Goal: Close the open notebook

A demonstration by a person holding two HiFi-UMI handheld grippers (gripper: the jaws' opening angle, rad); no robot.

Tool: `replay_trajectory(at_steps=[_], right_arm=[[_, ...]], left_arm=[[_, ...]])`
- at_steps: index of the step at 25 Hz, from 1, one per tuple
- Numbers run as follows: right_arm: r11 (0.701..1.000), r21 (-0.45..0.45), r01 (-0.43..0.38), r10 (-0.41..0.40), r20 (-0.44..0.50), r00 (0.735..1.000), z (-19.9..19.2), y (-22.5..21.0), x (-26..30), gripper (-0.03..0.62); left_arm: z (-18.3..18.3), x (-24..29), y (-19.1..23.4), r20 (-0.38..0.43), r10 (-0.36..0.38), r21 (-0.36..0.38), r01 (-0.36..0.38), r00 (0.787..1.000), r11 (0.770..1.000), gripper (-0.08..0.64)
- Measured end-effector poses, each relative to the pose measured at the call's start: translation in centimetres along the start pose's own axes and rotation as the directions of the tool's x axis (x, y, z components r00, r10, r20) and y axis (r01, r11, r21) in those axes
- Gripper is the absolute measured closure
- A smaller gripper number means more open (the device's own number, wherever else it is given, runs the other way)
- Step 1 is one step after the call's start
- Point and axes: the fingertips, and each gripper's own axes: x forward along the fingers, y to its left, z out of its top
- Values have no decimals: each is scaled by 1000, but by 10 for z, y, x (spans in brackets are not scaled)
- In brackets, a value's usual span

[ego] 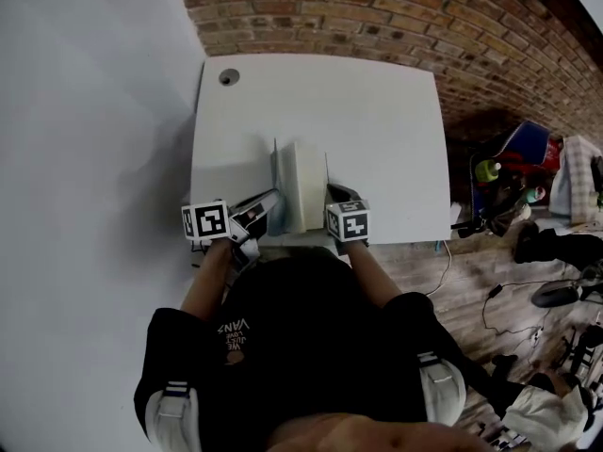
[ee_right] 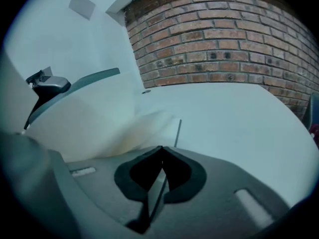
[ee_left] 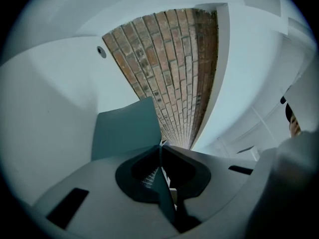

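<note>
Notebook (ego: 301, 191): half open on table (ego: 377, 111), pages fanned between raised covers.
Left gripper (ee_left: 160, 146): pinching left cover (ee_left: 124, 128).
Right gripper (ee_right: 160, 149): pinching right cover (ee_right: 155, 190).

The table (ego: 377, 130) is smooth, matt white. On it, the notebook (ego: 303, 188) has cream paper pages and a matt grey-blue cover. Behind the table, the brick wall (ego: 377, 17) looks rough.

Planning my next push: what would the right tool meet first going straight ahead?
Probably the white table top, just past the thin grey notebook cover that the right tool pinches; depth is unclear.
</note>
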Motion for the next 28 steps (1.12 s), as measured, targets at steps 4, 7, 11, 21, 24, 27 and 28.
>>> replay_trajectory(at_steps=[4, 7, 11, 21, 24, 27, 28], right_arm=[[997, 29, 65, -65, 18, 998, 1, -24, -16, 594], [994, 54, 97, -99, 36, 994, 0, -37, -26, 594], [991, 72, 110, -113, 46, 992, -2, -45, -34, 594], [987, 96, 128, -134, 65, 989, -3, -47, -45, 594], [985, 105, 139, -147, 66, 987, -5, -53, -50, 594], [982, 113, 152, -159, 64, 985, -9, -59, -54, 594], [981, 115, 154, -162, 65, 985, -10, -60, -55, 594]], left_arm=[[-6, 22, -7, -57, -27, 30, 29, 998, 999, 532], [-13, 37, -7, -100, -33, 37, 36, 994, 999, 512], [-17, 50, -6, -130, -36, 34, 40, 991, 999, 509], [-24, 67, -5, -174, -48, 31, 54, 984, 998, 497], [-25, 76, -9, -186, -65, 31, 72, 980, 997, 497], [-26, 82, -9, -198, -61, 45, 71, 978, 996, 497], [-27, 84, -9, -201, -60, 49, 71, 978, 996, 495]])
